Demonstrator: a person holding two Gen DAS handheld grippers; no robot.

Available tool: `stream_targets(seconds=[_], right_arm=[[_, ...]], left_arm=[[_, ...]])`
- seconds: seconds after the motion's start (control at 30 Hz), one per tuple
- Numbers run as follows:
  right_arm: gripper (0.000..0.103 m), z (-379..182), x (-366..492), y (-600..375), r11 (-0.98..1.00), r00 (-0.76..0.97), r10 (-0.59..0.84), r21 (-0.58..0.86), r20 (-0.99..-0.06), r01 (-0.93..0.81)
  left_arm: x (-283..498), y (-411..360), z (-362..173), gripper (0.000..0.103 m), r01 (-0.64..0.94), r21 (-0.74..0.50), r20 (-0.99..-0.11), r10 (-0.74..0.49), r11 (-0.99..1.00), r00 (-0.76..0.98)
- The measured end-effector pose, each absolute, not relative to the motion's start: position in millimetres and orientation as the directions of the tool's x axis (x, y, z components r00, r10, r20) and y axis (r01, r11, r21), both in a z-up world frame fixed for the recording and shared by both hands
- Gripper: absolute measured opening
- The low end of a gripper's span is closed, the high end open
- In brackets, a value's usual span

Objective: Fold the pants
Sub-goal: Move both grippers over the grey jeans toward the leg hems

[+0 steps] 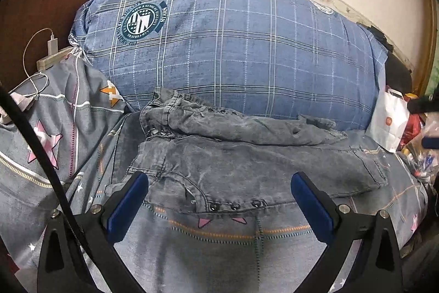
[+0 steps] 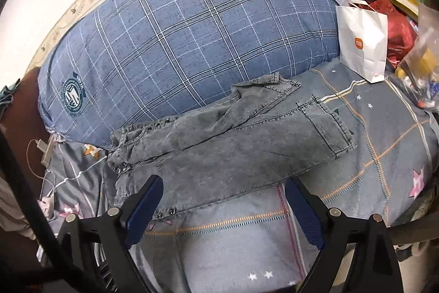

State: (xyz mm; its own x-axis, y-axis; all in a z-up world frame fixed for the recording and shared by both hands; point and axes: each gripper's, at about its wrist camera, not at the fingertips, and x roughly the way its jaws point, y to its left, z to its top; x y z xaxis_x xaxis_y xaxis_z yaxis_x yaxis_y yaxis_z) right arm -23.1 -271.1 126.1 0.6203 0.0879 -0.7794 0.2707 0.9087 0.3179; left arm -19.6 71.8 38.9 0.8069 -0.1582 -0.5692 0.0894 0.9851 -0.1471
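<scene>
At the left of the frame a charger (image 1: 52, 45) is seen beside the blue checked pillow (image 1: 233, 45). The grey pants (image 1: 247, 166) are spread across the middle of the bed (image 1: 219, 251), one leg bunched against the pillow. No fold appears begun; an edge likely needs pinching first. The left gripper (image 1: 219, 184) is held wide open and empty at the near hem. The right gripper (image 2: 222, 190) is likewise spread, holding nothing. A white bag (image 2: 362, 43) stands at the right.

Dim, even light; strong fisheye edge warping
</scene>
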Motion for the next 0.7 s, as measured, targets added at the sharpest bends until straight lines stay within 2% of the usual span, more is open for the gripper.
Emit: stream_targets(seconds=[0.07,0.13,0.27,0.37,0.53,0.6,0.7], right_arm=[[0.092,112.9,-13.0,-275.3,0.898,0.626,0.126,0.357,-0.769,0.258],[0.092,103.6,0.6,-279.6,0.895,0.623,0.123,0.358,-0.773,0.267],[0.092,93.9,22.3,-292.2,0.894,0.631,0.115,0.357,-0.767,0.271],[0.092,90.9,31.2,-302.2,0.902,0.693,0.114,0.367,-0.712,0.229],[0.092,67.5,27.6,-313.5,0.922,0.808,0.112,0.365,-0.579,0.133],[0.092,47.6,29.2,-320.3,0.919,0.797,0.122,0.370,-0.591,0.133],[0.092,35.8,44.2,-328.6,0.898,0.731,0.210,0.423,-0.649,0.118]], left_arm=[[-13.8,75.8,41.0,0.103,0.053,-0.165,-0.573,-0.139,0.985,0.808],[-11.5,80.0,43.0,0.103,0.070,-0.214,-0.561,-0.181,0.974,0.808],[-9.1,79.4,40.4,0.103,0.049,-0.205,-0.561,-0.158,0.978,0.812],[-5.6,77.7,37.3,0.103,0.048,-0.228,-0.555,-0.171,0.972,0.814],[-3.4,62.1,22.4,0.103,0.039,-0.161,-0.549,-0.122,0.986,0.827],[-2.0,54.0,13.8,0.103,0.030,-0.120,-0.543,-0.090,0.992,0.835],[3.3,43.4,8.9,0.103,0.037,-0.082,-0.543,-0.075,0.996,0.836]])
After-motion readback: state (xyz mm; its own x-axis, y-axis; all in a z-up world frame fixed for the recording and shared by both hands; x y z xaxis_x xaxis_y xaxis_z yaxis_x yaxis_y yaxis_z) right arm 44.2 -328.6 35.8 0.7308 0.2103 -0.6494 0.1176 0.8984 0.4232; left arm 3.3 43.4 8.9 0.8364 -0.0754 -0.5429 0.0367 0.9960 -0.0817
